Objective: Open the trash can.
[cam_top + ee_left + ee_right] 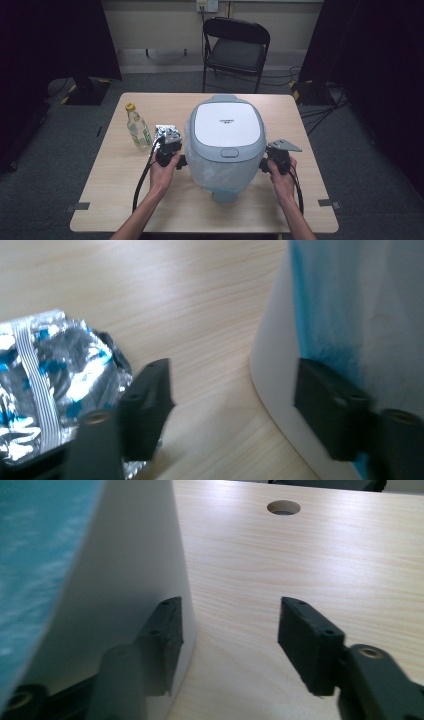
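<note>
Here bin (pixel 226 145) between left gripper (pixel 176 161), right gripper (pixel 267 165).

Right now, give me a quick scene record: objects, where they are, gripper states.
surface: wooden table
centre: lidded bin, lid down, bag hanging over its front
left of bin: foil packet, then yellow-capped bottle, upright
left gripper: open, between packet and bin
right gripper: open, at the bin's other side, nothing between the jaws
behind table: chair

The table's middle is blocked by a large white-and-grey lidded bin (pixel 227 142), while a crumpled silver foil packet (pixel 166 132) and a yellow-capped clear plastic bottle (pixel 137 127) are crowded on its left.
</note>
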Action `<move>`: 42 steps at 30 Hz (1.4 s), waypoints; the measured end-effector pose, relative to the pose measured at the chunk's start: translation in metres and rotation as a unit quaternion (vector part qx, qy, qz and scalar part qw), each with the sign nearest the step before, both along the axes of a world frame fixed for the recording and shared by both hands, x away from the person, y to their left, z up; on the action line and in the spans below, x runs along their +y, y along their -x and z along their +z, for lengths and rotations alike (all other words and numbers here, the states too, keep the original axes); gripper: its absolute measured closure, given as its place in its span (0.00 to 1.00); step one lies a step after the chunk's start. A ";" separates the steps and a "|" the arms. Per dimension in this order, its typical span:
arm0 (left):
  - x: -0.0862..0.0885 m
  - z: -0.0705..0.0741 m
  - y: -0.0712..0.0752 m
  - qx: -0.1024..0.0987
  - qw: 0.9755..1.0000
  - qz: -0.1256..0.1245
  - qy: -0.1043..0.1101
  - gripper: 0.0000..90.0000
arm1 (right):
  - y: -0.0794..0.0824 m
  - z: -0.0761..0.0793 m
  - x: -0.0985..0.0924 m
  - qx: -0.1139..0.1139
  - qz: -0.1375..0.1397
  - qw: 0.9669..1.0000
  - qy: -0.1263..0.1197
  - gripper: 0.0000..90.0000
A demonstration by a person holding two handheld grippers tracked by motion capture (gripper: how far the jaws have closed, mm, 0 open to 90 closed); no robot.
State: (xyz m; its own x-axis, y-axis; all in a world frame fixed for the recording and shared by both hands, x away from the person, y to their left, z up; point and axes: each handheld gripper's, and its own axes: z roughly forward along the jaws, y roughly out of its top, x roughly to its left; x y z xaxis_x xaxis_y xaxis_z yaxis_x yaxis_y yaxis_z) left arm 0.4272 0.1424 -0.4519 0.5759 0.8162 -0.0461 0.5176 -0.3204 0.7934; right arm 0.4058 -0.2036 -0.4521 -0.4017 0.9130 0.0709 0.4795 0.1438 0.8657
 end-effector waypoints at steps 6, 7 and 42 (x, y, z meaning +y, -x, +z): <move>-0.003 -0.001 0.004 0.004 1.000 -0.021 0.012 0.70 | 0.003 0.002 0.003 0.002 0.028 1.000 0.000 0.73; -0.001 -0.001 0.005 0.007 1.000 -0.026 0.016 0.70 | 0.006 0.002 0.003 0.002 0.032 0.999 0.002 0.73; 0.038 0.026 0.031 -0.028 0.996 -0.029 0.080 0.24 | 0.047 -0.038 -0.043 0.091 0.025 0.993 0.067 0.23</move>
State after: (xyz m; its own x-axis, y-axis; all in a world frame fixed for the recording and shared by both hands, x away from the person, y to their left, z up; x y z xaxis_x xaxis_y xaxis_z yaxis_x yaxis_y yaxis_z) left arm 0.3966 0.1805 -0.4262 0.6277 0.7658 -0.1396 0.4546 -0.2150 0.8643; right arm 0.3588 -0.2466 -0.4897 -0.4394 0.8979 0.0258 0.6151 0.2798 0.7371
